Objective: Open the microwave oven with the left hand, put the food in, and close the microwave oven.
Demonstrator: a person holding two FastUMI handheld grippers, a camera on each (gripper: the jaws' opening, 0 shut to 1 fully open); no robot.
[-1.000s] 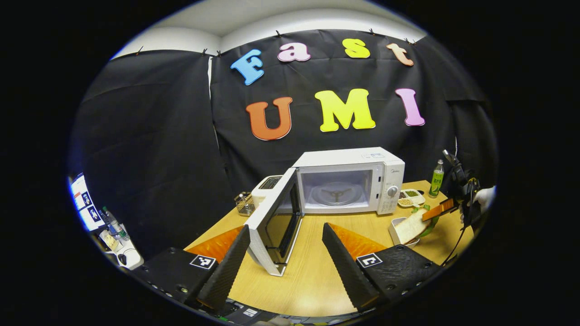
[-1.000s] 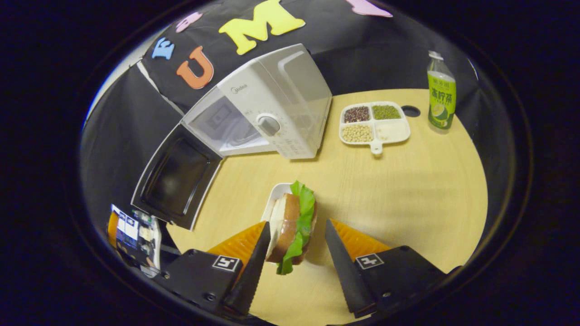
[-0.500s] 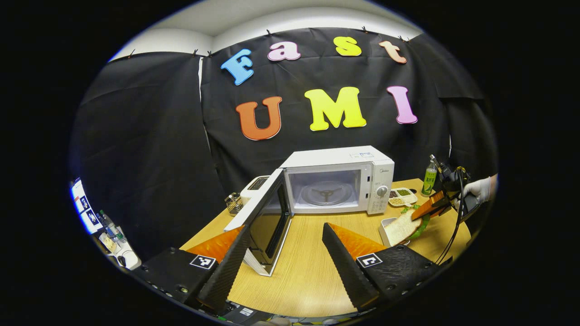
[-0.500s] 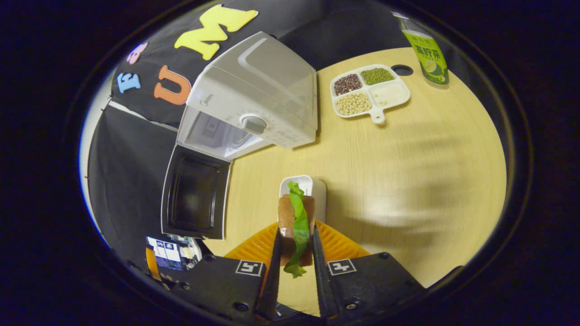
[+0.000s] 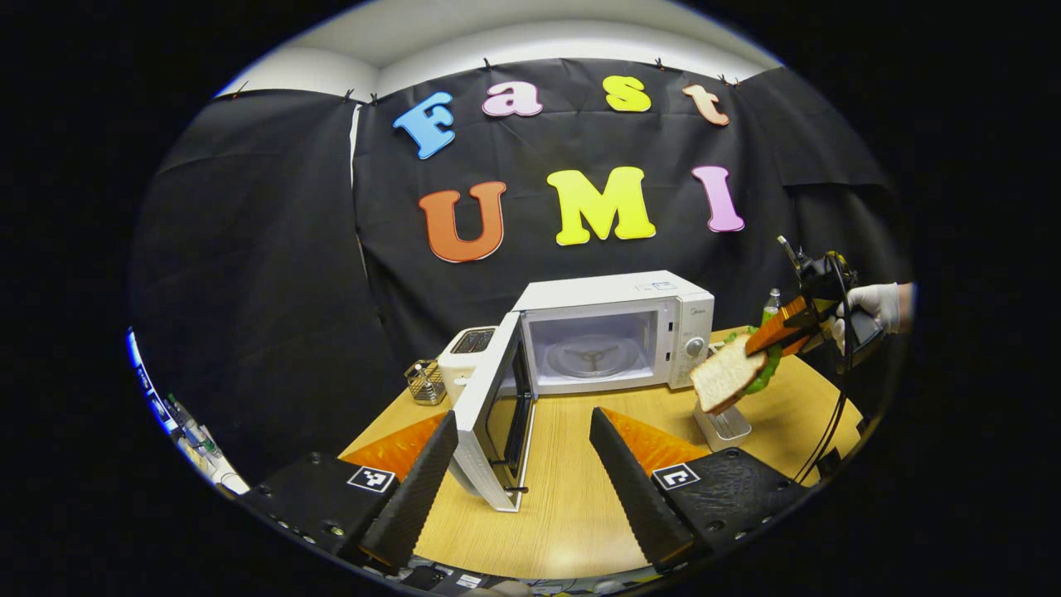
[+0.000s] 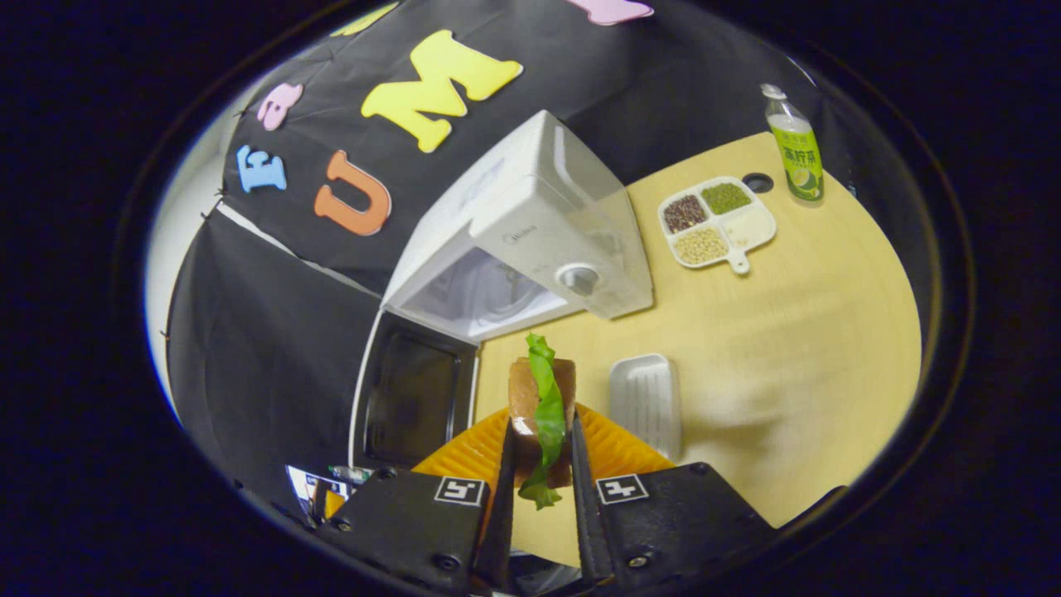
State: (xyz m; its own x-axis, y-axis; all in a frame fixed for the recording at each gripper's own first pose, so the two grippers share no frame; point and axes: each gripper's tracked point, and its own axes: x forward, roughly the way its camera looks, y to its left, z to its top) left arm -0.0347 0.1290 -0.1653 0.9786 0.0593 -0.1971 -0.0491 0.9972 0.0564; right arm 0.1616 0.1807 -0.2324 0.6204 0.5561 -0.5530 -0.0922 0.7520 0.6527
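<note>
Even overhead light, sharp centre, fisheye bending at edges, soft glare on the table (image 5: 572,514).

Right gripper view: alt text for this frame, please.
The right hand-held gripper is shut on a sandwich held above the wooden table, near the open microwave. An empty white tray lies beside it.

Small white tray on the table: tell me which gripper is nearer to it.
Right. The right gripper hangs just above the small white tray, gripping the sandwich; the left gripper sits farther back, facing the microwave door.
</note>
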